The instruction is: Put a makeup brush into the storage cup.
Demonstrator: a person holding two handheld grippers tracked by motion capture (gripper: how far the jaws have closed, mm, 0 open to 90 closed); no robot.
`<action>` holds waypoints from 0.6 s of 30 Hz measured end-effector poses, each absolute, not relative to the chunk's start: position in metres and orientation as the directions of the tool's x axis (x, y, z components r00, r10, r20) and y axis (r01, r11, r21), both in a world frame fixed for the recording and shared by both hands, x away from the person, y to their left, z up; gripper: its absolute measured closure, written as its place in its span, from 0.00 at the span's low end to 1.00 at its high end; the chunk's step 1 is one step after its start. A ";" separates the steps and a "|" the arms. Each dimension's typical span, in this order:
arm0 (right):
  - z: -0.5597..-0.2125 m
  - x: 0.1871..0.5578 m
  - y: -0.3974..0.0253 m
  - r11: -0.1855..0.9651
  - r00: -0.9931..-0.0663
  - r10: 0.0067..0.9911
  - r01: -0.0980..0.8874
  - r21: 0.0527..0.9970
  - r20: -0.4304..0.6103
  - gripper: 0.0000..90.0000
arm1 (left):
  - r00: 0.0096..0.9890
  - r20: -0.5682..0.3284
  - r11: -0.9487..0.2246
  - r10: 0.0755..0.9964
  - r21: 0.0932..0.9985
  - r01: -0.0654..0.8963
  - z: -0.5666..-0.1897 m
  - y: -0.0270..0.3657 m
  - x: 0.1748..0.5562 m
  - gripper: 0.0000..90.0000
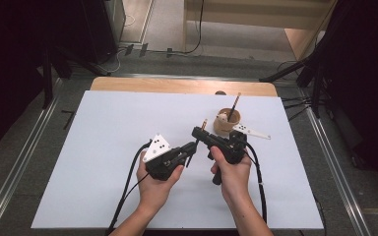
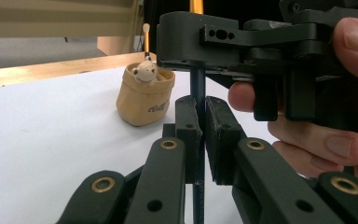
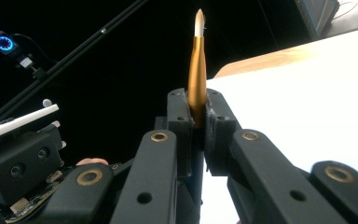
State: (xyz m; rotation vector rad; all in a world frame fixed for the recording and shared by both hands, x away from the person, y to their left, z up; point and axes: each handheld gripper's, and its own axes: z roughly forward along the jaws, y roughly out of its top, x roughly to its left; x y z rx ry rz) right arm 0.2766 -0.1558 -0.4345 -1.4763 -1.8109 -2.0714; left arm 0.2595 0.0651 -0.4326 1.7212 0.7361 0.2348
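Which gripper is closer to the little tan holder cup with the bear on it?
Right. The right gripper sits just beside the tan holder cup; the left gripper is lower-left, farther away. Both clamp the same thin brush.

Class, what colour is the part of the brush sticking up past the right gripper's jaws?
Gold ferrule, white tip on the brush; right gripper view.

A lab or recording studio: black curtains (image 1: 10, 73), floor rails (image 1: 19, 162), stand legs (image 1: 295, 69) and loose cables (image 1: 197, 29) surround the white-topped counter (image 1: 108, 147).

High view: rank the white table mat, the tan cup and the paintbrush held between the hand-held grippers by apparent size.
1. White table mat, by far the largest.
2. Tan cup.
3. Held paintbrush, longer than the cup but much thinner, so this order is unsure.
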 end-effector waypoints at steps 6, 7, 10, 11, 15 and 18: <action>-0.435 0.276 -0.156 -0.316 -0.557 0.555 0.546 0.776 0.618 0.94 | 0.785 -0.237 -0.120 0.573 0.923 0.367 -0.434 0.066 0.263 0.83; -0.434 0.276 -0.157 -0.316 -0.558 0.558 0.542 0.779 0.614 0.94 | 0.786 -0.236 -0.122 0.572 0.923 0.366 -0.434 0.066 0.263 0.76; -0.434 0.276 -0.157 -0.311 -0.559 0.570 0.532 0.788 0.602 0.94 | 0.787 -0.226 -0.140 0.574 0.920 0.366 -0.434 0.066 0.260 0.61; -0.434 0.276 -0.158 -0.307 -0.559 0.576 0.528 0.792 0.596 0.94 | 0.793 -0.232 -0.154 0.564 0.913 0.377 -0.434 0.067 0.260 0.56; -0.434 0.275 -0.158 -0.296 -0.562 0.590 0.517 0.803 0.580 0.94 | 0.806 -0.238 -0.168 0.541 0.909 0.381 -0.435 0.072 0.259 0.39; -0.434 0.275 -0.158 -0.289 -0.562 0.600 0.512 0.809 0.570 0.94 | 0.816 -0.239 -0.169 0.526 0.912 0.375 -0.436 0.076 0.258 0.18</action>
